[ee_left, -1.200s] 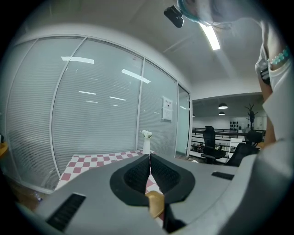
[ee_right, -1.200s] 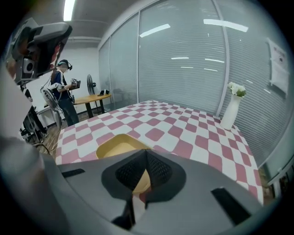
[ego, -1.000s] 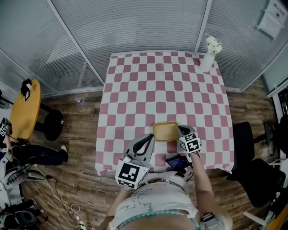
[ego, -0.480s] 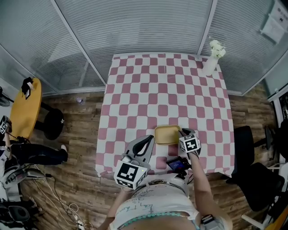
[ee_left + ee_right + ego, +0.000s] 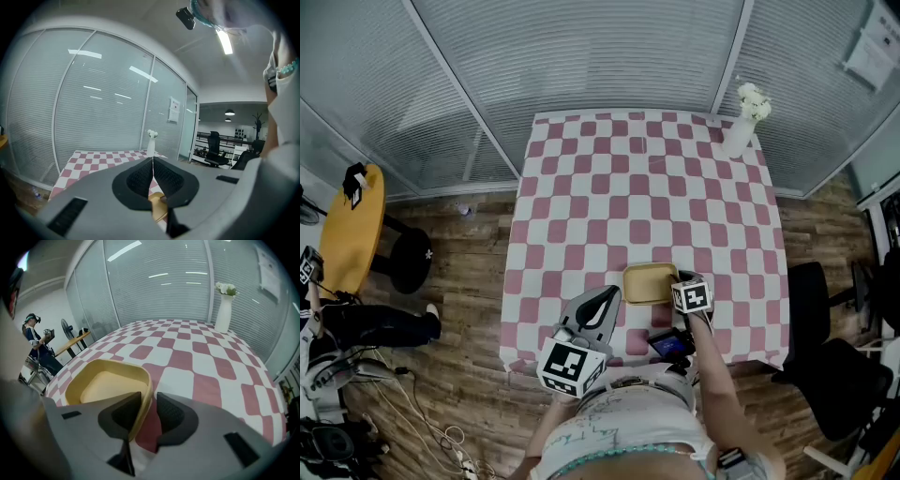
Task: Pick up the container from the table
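checked desk is ringed by glass walls. right gripper jaws have just been parted, container rim btwn them; left gripper jaws pressed together.

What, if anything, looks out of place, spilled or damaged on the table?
Nothing stands out. The yellow container sits flat and empty near the front edge, and the vase stands upright at the far corner.

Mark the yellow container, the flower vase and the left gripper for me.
yellow container (image 5: 105, 389), right gripper view, its inner floor.
flower vase (image 5: 224, 315), right gripper view, its white body.
left gripper (image 5: 152, 161), left gripper view, where its closed fingertips meet.
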Tool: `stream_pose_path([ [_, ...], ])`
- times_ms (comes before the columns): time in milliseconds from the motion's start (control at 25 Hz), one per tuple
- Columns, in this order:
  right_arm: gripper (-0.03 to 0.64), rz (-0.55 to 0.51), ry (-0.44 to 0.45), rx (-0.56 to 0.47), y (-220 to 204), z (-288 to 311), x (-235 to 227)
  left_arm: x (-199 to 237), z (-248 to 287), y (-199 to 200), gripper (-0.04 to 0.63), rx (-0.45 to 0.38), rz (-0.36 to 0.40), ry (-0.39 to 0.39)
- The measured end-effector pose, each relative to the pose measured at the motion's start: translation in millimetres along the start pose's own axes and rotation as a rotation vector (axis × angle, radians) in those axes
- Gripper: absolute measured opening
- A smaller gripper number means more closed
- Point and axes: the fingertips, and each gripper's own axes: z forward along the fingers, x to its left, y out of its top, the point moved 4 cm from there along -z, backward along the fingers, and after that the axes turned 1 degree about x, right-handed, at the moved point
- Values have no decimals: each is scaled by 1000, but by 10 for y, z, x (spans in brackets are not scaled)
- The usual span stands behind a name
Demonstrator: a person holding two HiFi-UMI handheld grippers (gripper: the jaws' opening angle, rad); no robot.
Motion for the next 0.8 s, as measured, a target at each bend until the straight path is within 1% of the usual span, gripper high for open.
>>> stream_pose_path([
  [80,93,7,4,8,-19,26,8,6,2,-10,18,2,-3,-1],
  [160,63,1,15,16,-37,46,36,14,-7,-18,17,-2,-5,5],
  [240,61,13,20,16,-34,52,40,23,-7,-20,18,-7,-7,11],
  [360,51,61,33,-2,-40,50,37,38,5,-34,18,-6,-13,12],
  [480,41,63,53,-34,-72,76,49,40,24,-68,17,3,-19,7],
  [600,32,84,49,-58,-84,45,42,29,31,-86,18,12,-15,4],
  [800,31,82,50,-54,-74,39,50,57,26,-85,18,15,-15,15],
])
